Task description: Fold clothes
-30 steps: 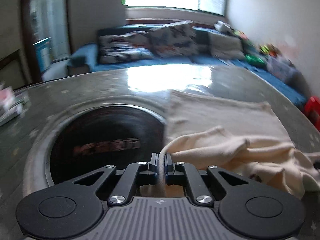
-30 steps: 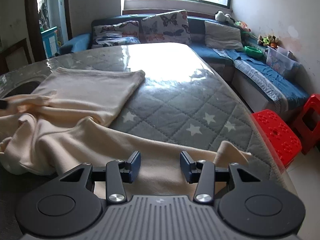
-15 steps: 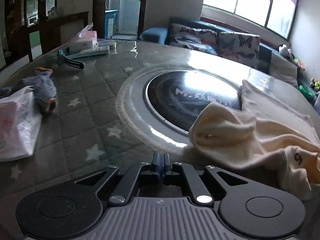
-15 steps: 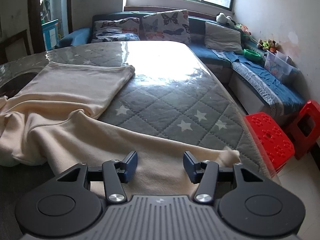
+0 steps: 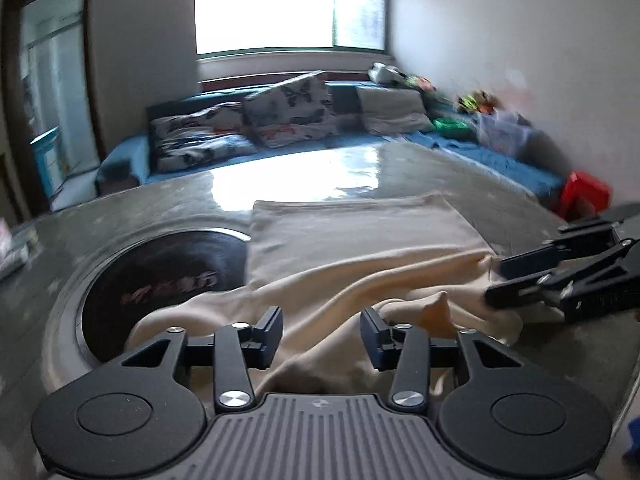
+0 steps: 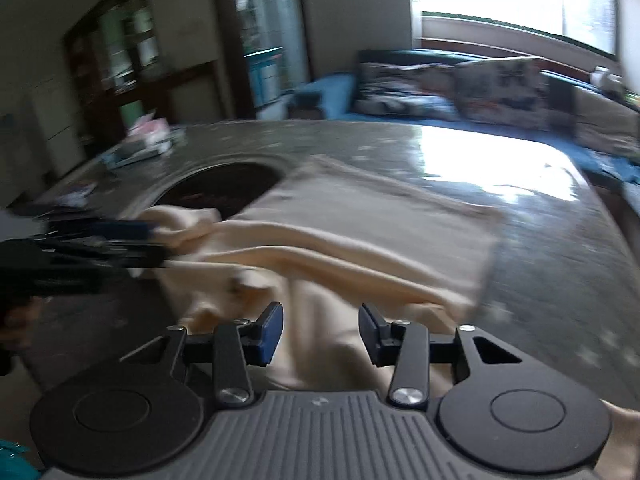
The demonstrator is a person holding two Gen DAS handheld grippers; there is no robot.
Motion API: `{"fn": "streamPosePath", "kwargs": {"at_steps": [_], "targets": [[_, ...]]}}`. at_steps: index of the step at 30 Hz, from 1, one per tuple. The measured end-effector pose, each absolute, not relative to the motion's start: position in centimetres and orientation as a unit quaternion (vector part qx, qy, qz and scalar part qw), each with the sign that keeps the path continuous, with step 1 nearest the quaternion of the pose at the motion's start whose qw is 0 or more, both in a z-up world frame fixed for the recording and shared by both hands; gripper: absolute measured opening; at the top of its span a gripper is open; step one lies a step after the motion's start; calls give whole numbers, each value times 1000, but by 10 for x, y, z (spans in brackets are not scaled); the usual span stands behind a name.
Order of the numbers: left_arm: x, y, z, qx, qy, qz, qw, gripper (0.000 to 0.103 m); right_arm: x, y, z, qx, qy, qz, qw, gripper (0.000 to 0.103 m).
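A cream garment point(image 5: 360, 248) lies half flat, half crumpled on the grey quilted table point(image 5: 400, 168), next to a round black hob point(image 5: 160, 272). My left gripper point(image 5: 322, 336) hovers over the bunched near part. Its jaws are opening; cloth lies below the gap and the pads do not press it. My right gripper point(image 5: 496, 282) reaches in from the right at the garment's edge. In the right wrist view, my right gripper point(image 6: 320, 330) is closing over a cream garment point(image 6: 360, 220) fold, pads clear of it. My left gripper point(image 6: 156, 242) is blurred at the left.
A blue sofa point(image 5: 280, 120) with patterned cushions runs behind the table under the window. A red stool point(image 5: 584, 192) stands off the table's right edge. A tissue box and small items point(image 6: 148, 132) sit at the far left of the table. The hob point(image 6: 216, 188) is partly covered by cloth.
My left gripper was shut on a fold of the garment, let it go, swung around and now stands open over the cloth. My right gripper swung left toward the crumpled part and narrowed slightly.
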State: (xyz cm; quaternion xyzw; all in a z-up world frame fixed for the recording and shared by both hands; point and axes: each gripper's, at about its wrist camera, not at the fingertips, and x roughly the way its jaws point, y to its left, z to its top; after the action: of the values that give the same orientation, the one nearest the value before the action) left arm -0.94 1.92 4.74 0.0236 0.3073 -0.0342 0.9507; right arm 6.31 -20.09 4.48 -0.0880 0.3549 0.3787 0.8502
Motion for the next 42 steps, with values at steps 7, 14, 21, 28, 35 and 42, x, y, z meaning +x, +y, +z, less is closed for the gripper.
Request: {"fn": "streamPosePath", "kwargs": {"at_steps": [7, 14, 21, 28, 35, 42], "targets": [[11, 19, 29, 32, 345, -54, 936, 47, 63, -164, 24, -111, 378, 402, 827, 32], [3, 27, 19, 20, 366, -88, 926, 9, 58, -158, 13, -128, 375, 385, 834, 2], [-31, 29, 32, 24, 355, -139, 924, 8, 17, -177, 45, -167, 340, 433, 818, 2], [-50, 22, 21, 56, 378, -174, 907, 11, -2, -187, 24, -203, 393, 452, 775, 4], [-38, 26, 51, 43, 333, -171, 926, 16, -2, -202, 53, -195, 358, 455, 792, 10], [-1, 7, 37, 10, 342, -163, 925, 17, 38, -222, 48, -122, 354, 373, 849, 12]]}}
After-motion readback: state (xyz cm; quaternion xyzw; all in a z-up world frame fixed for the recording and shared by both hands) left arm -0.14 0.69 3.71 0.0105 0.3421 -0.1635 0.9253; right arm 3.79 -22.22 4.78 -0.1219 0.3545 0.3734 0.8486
